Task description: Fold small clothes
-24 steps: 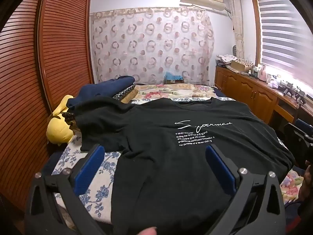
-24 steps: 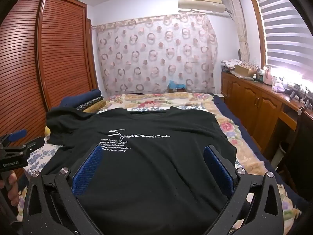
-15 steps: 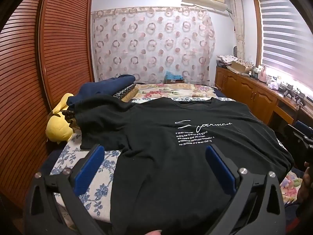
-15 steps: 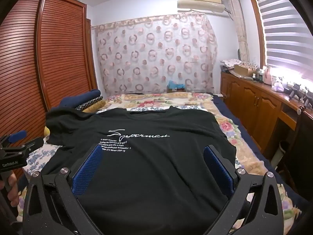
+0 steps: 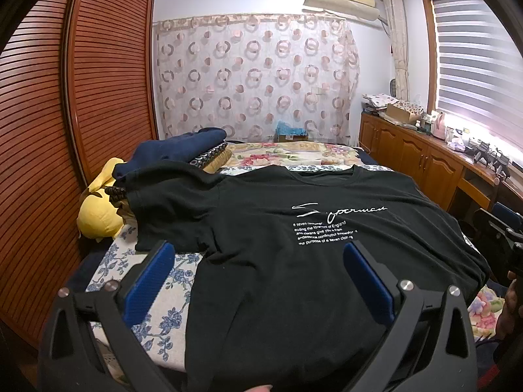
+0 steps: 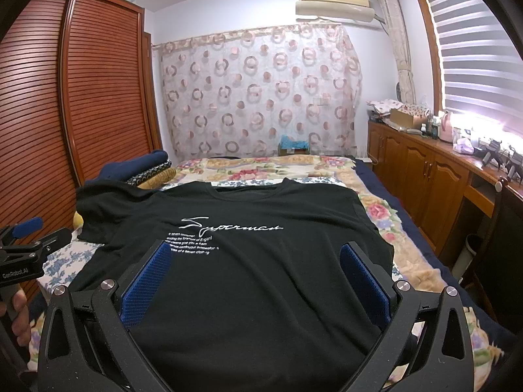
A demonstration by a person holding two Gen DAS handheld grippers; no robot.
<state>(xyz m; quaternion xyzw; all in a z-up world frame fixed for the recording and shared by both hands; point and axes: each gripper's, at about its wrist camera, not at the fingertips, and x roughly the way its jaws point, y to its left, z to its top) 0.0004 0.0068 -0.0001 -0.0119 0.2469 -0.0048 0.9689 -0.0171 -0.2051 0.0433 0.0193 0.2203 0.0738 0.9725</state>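
- While you hold both tools above the near edge of the bed (image 6: 385,209), your left gripper (image 5: 258,254) stands with its jaws spread wide and nothing between the blue pads (image 5: 147,281); it hangs over the left half of the shirt, tilted downward.
- Your right gripper (image 6: 255,258) is likewise released, jaws fully apart, pads clear of the cloth, tilted down over the middle of the shirt.
- Your hand (image 6: 18,313) shows at the left edge of the right wrist view, wrapped round the left tool's handle.
- Black T-shirt (image 6: 261,277): lies face up and flat on the bed, unfolded, collar toward the far wall, white script lettering on the chest. Its left sleeve (image 5: 163,202) drapes up over the items piled at the bed's left side.
- Beside that sleeve: a yellow plush toy (image 5: 98,215) and a stack of folded clothes (image 5: 193,147), dark blue on top.
- Beyond: a slatted wooden wardrobe (image 5: 81,98) on the left, a circle-patterned curtain (image 6: 261,91) at the far wall, wooden cabinets (image 6: 425,176) under the window on the right.
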